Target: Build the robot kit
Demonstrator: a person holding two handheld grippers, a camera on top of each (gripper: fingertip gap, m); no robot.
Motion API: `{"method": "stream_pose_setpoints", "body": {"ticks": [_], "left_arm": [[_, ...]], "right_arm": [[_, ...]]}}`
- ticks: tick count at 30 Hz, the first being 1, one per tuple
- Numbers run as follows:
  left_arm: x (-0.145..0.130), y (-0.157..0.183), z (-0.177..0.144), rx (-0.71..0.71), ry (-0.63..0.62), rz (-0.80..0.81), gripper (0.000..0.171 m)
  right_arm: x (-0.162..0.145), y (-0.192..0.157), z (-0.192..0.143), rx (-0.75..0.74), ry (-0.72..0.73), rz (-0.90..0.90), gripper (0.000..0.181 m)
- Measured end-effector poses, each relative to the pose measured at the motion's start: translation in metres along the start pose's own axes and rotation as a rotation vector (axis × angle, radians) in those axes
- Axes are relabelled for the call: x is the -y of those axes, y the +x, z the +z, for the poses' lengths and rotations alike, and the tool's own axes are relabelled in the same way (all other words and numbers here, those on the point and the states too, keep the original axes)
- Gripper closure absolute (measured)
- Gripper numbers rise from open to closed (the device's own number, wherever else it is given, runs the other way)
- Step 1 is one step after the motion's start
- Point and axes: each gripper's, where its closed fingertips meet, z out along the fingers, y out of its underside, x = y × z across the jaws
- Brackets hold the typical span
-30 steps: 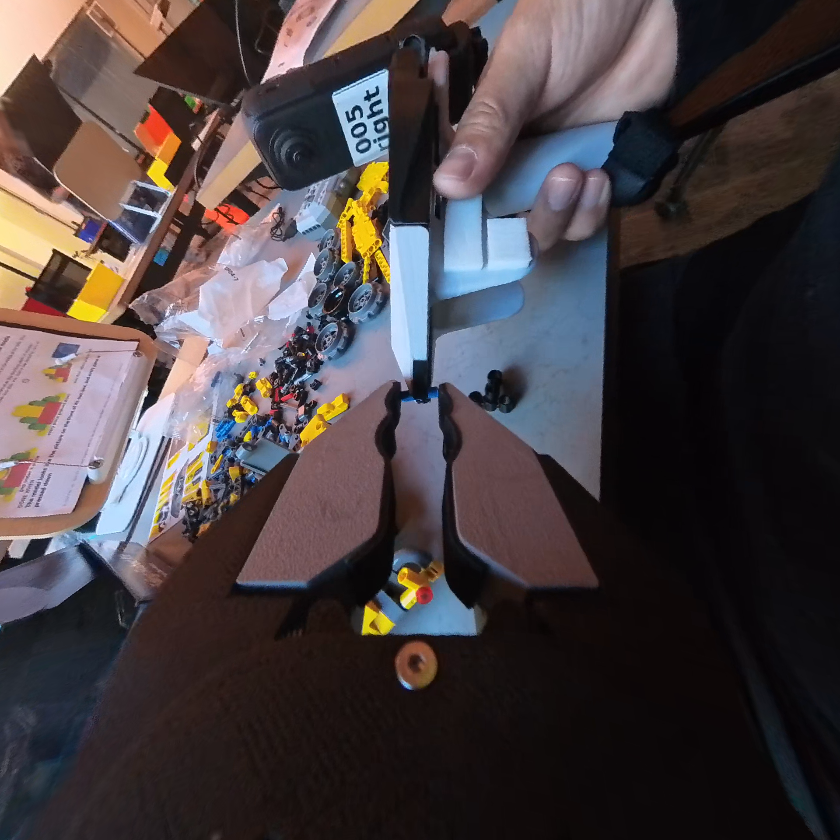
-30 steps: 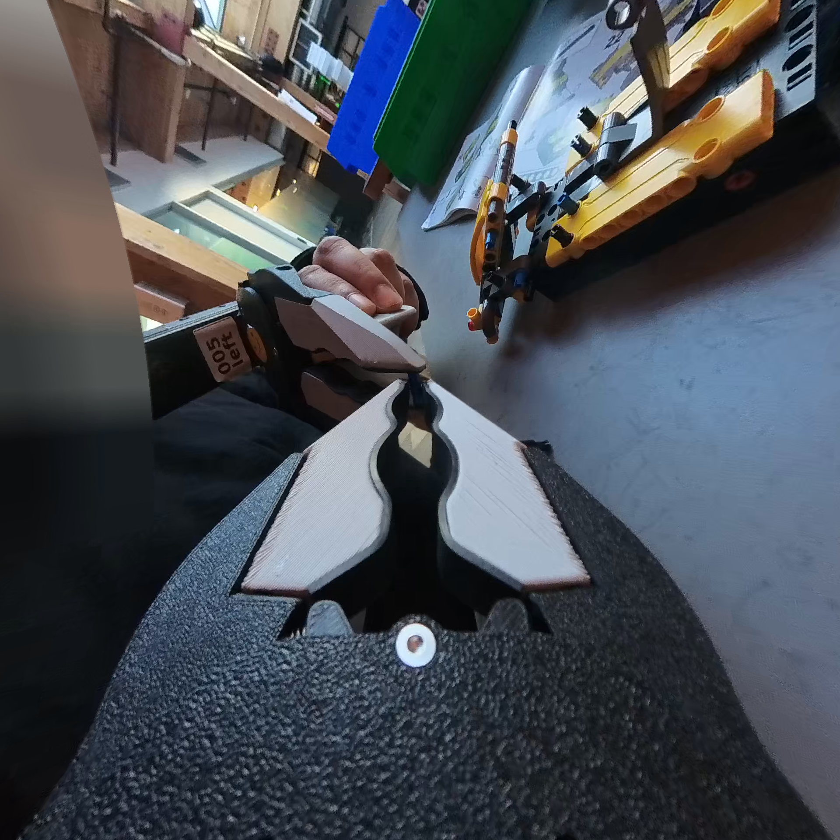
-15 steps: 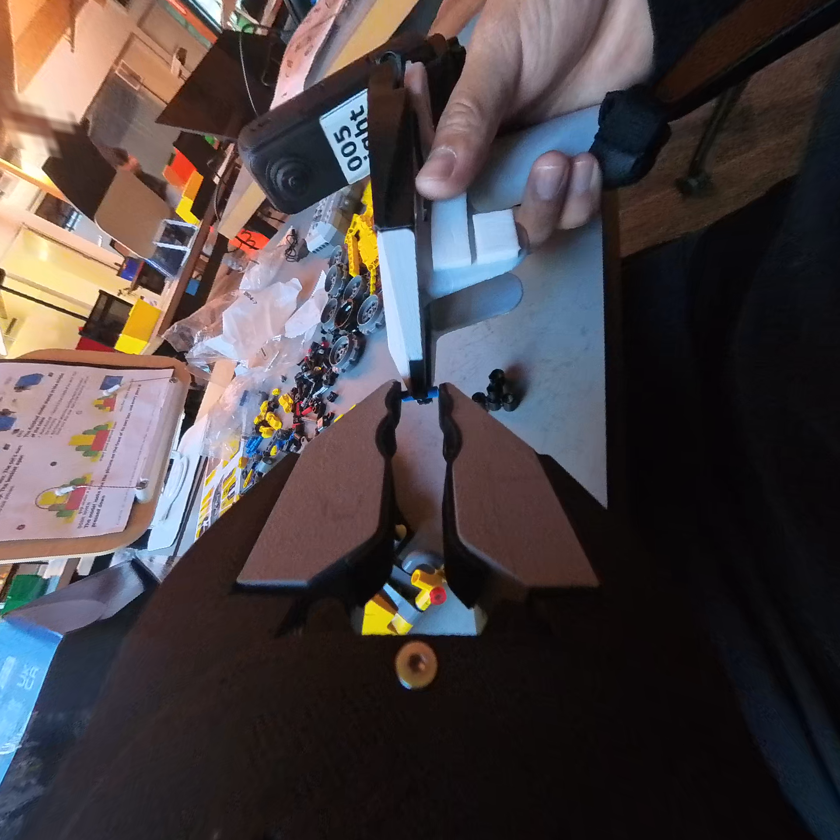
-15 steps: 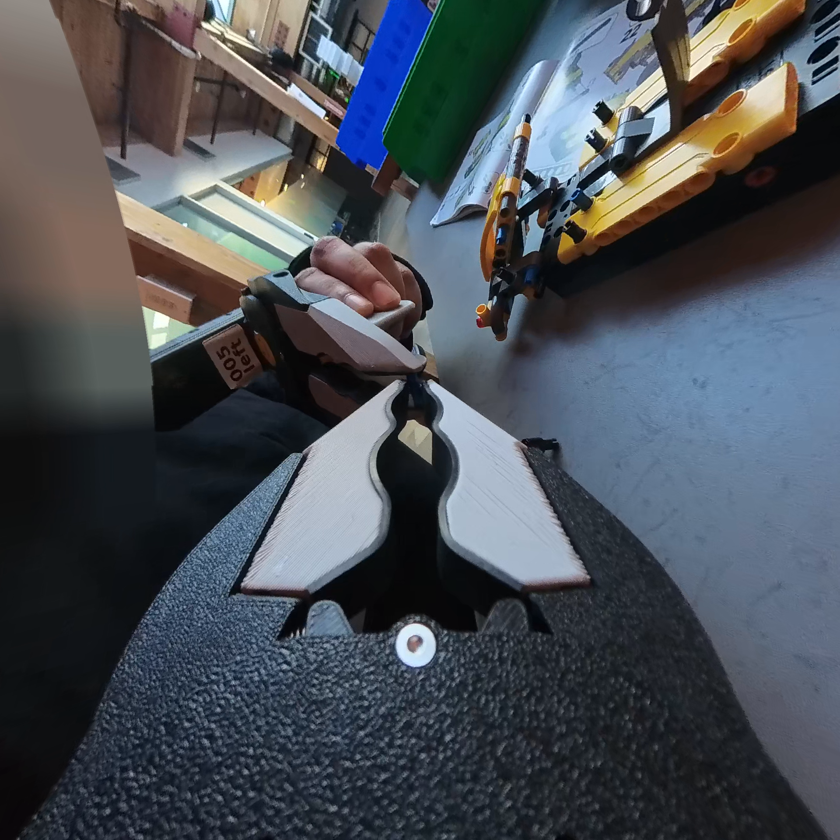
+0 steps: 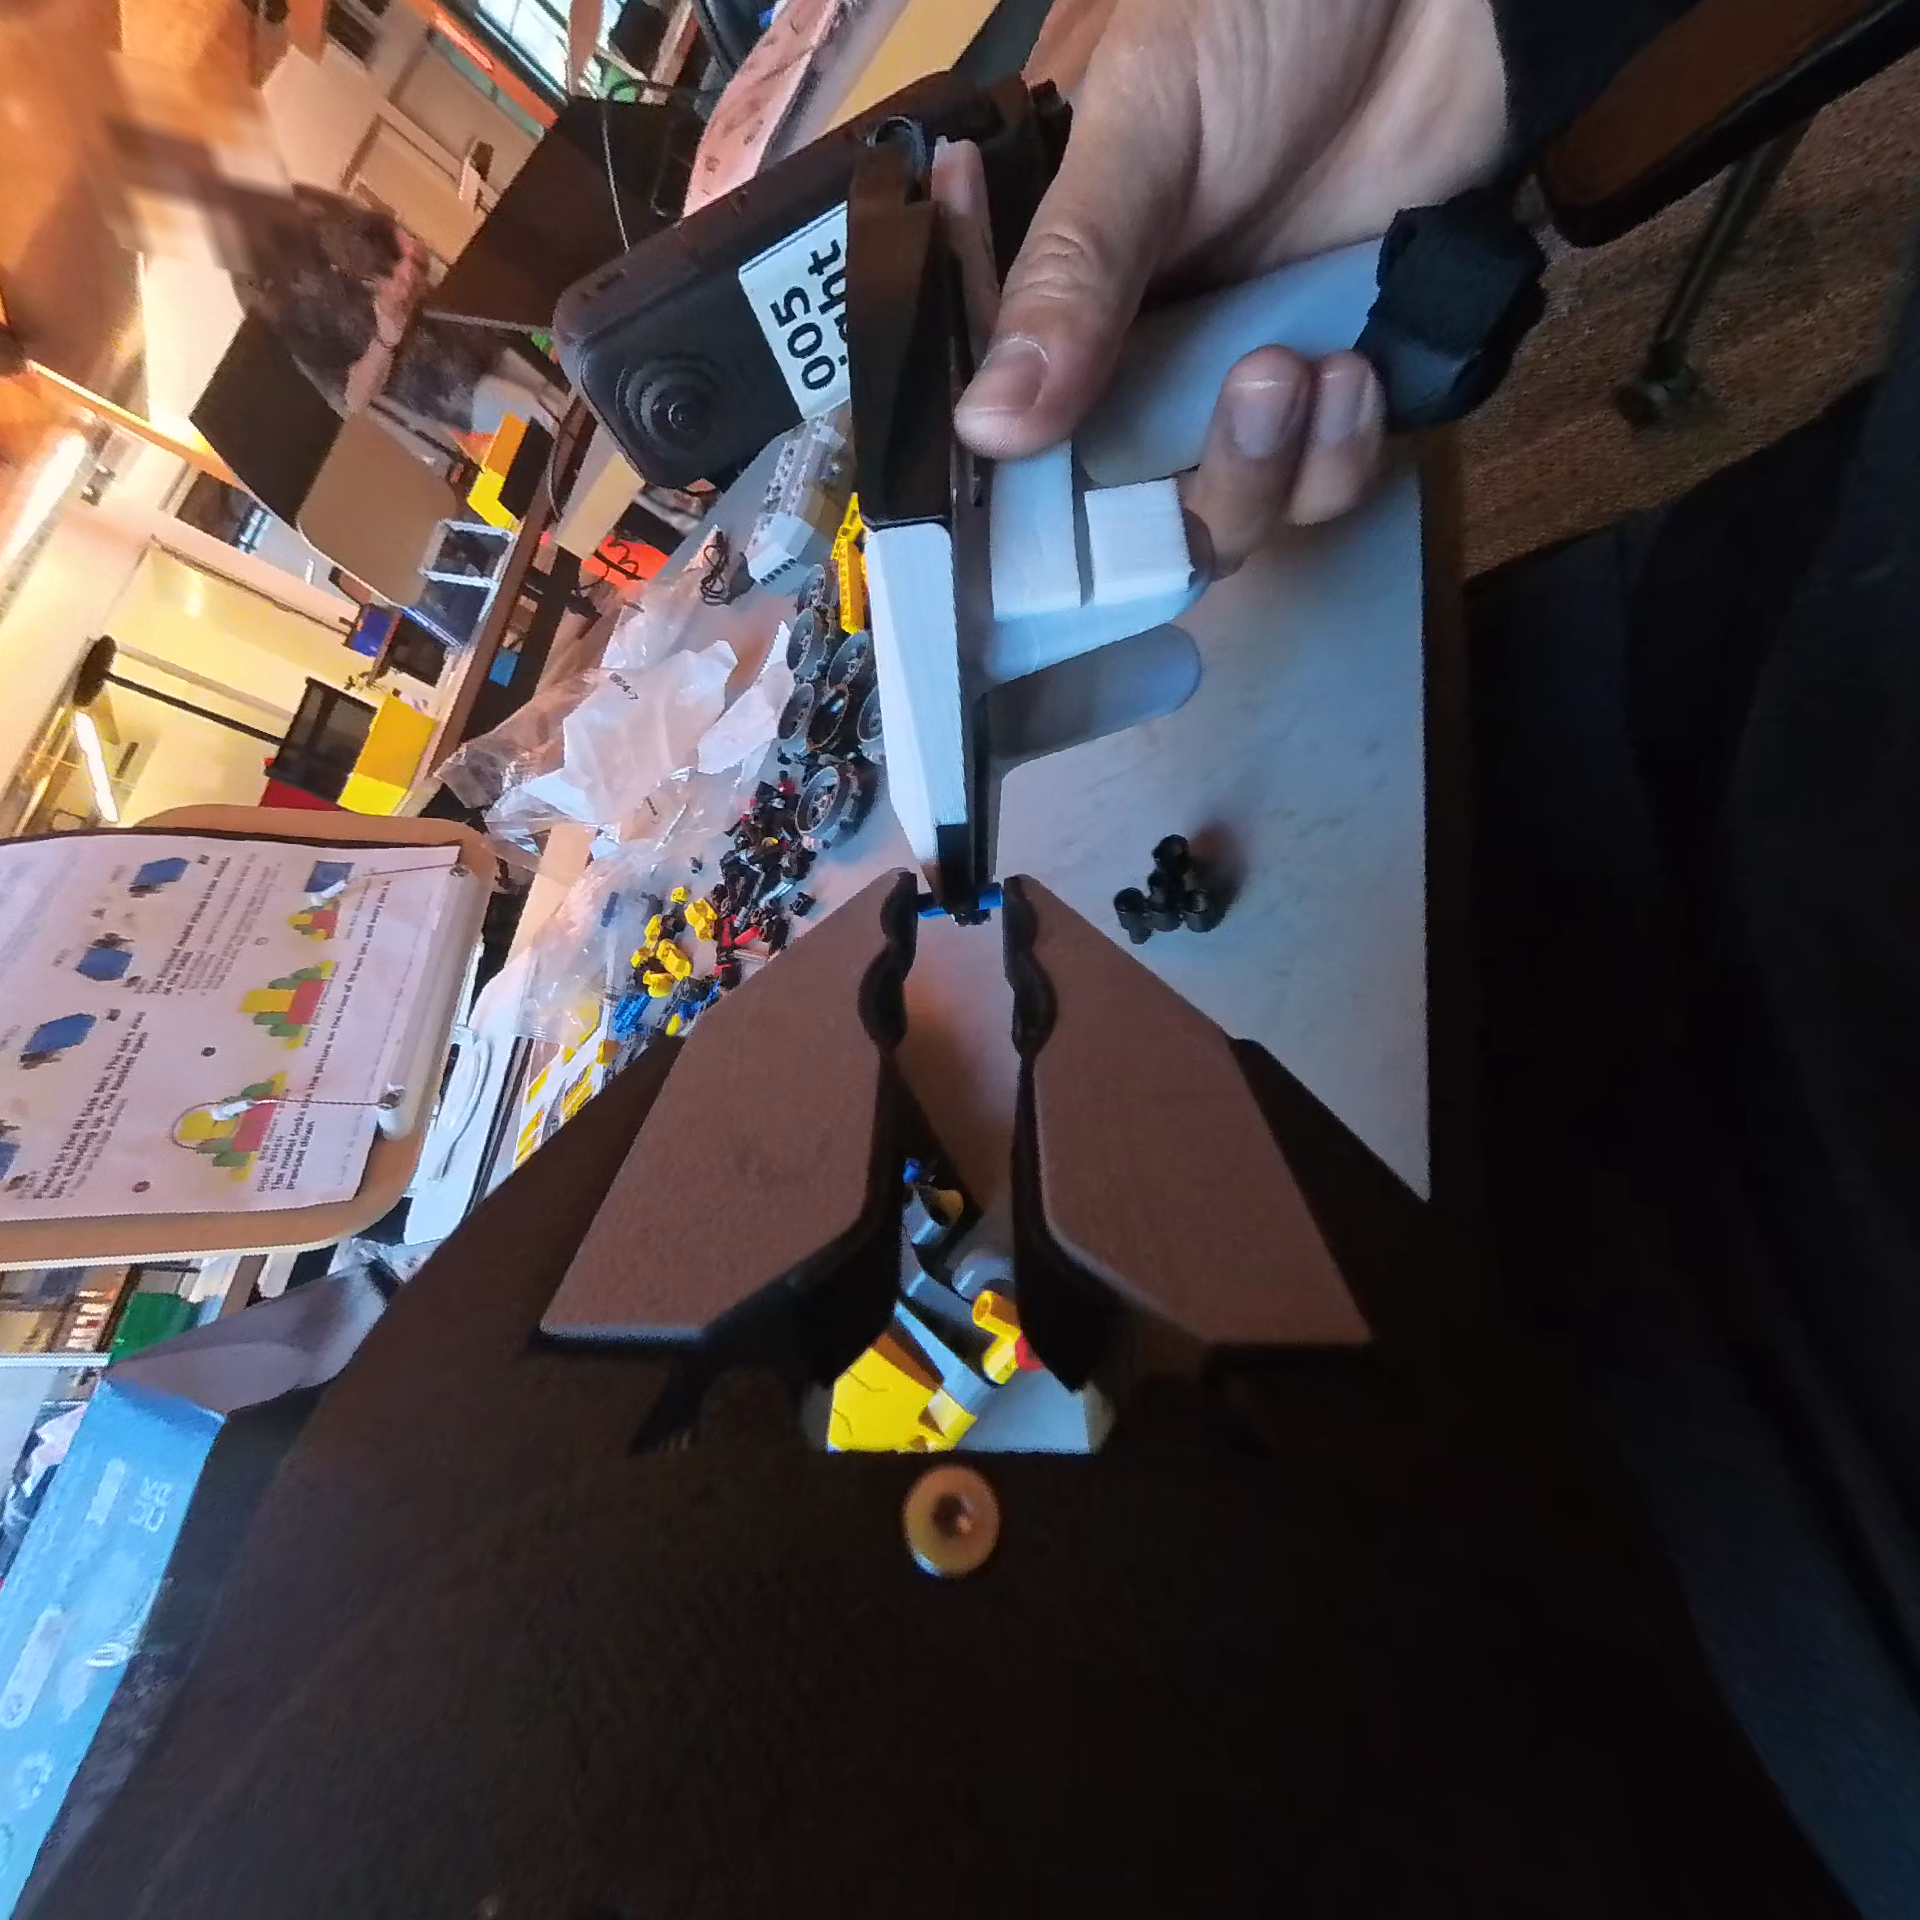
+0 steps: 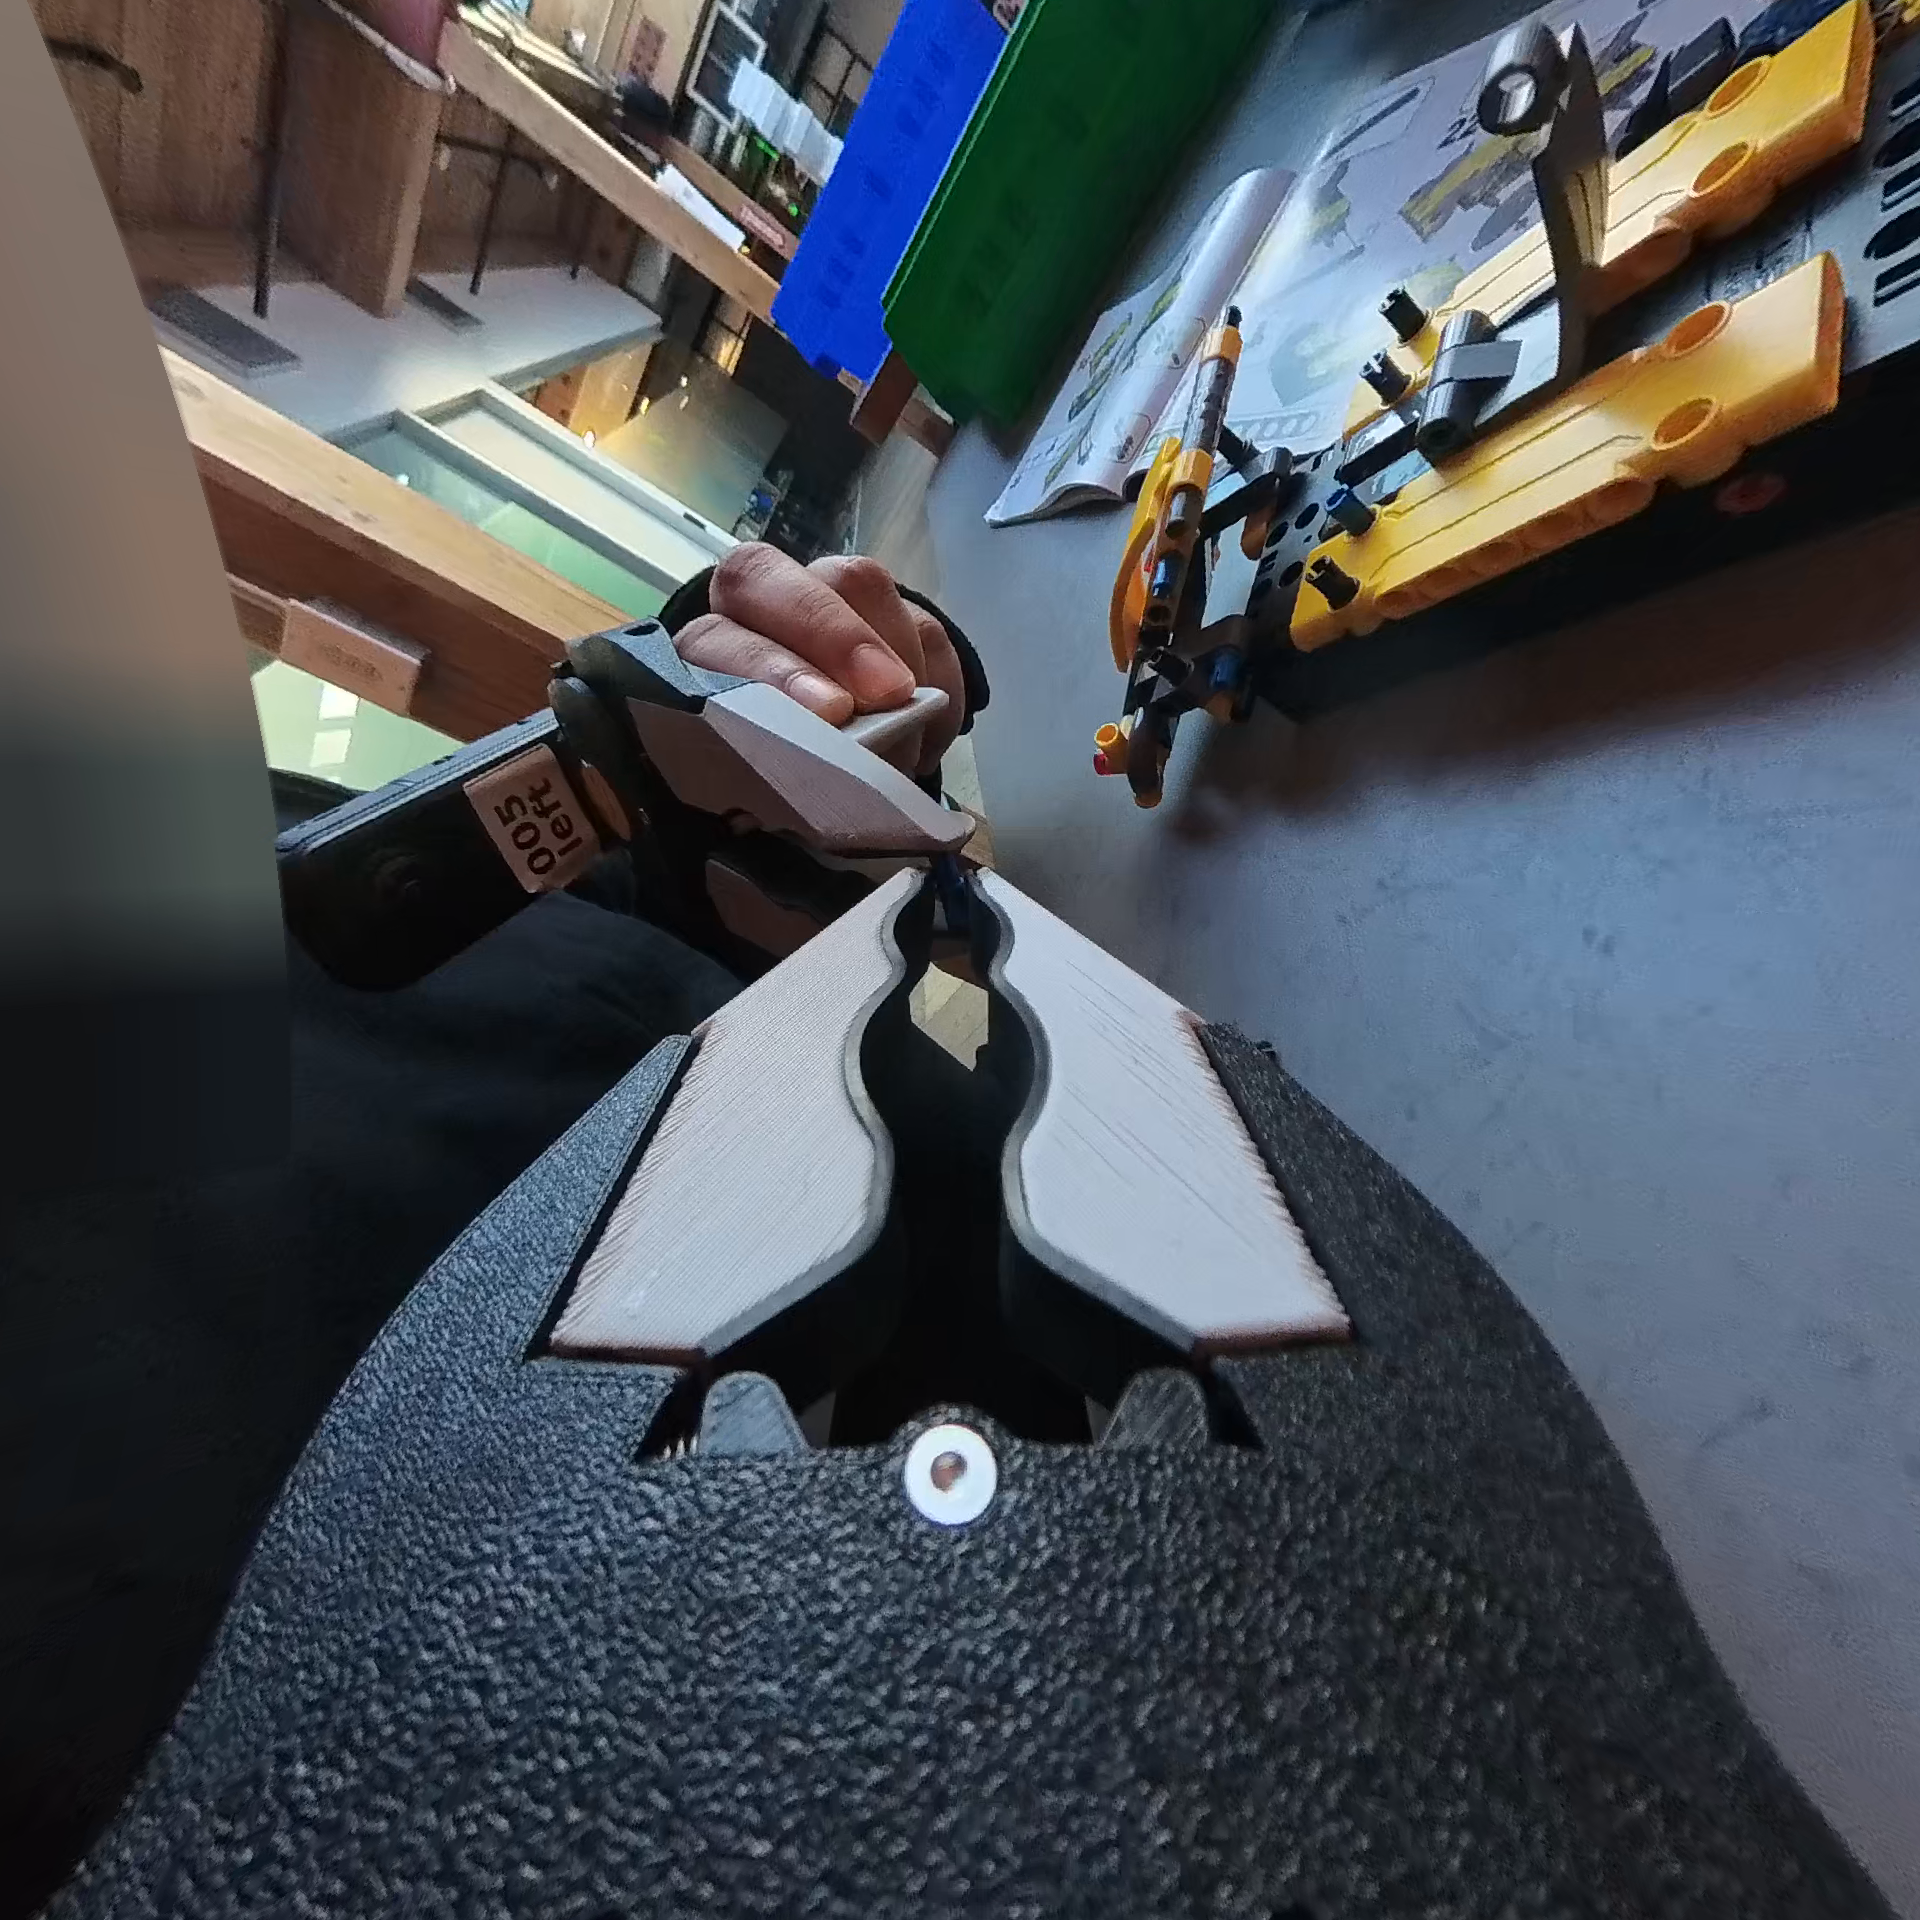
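Meeting tip to tip above the grey counter (image 5: 1299, 748), two grippers shared one small blue pin (image 5: 961, 909): the right gripper (image 5: 956, 883) pinched its middle, while the left gripper (image 5: 958, 914) had its two fingers at the pin's ends, though whether they gripped it could not be told. One cluster of black connectors (image 5: 1169, 902) lay just beside them, and one yellow-and-black model (image 6: 1455, 436) sat farther along the counter

Warm glare upper left, deep shadow over the near foreground, wide-angle bending and blur at the edges.
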Motion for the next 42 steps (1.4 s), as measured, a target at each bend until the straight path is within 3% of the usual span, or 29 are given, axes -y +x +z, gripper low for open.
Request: {"method": "stream_pose_setpoints", "body": {"ticks": [20,32,42], "left_arm": [[-0.002,-0.014,0.000,0.036,0.031,-0.097,0.158],[-0.006,-0.025,0.002,-0.022,0.038,-0.368,0.158],[0.011,-0.002,0.000,-0.032,0.054,-0.161,0.159]], "right_arm": [[0.012,0.000,-0.003,-0.014,0.017,-0.040,0.177],[0.017,0.012,-0.014,-0.087,-0.001,-0.106,0.178],[0.004,-0.005,-0.012,0.017,-0.065,-0.094,0.174]]}}
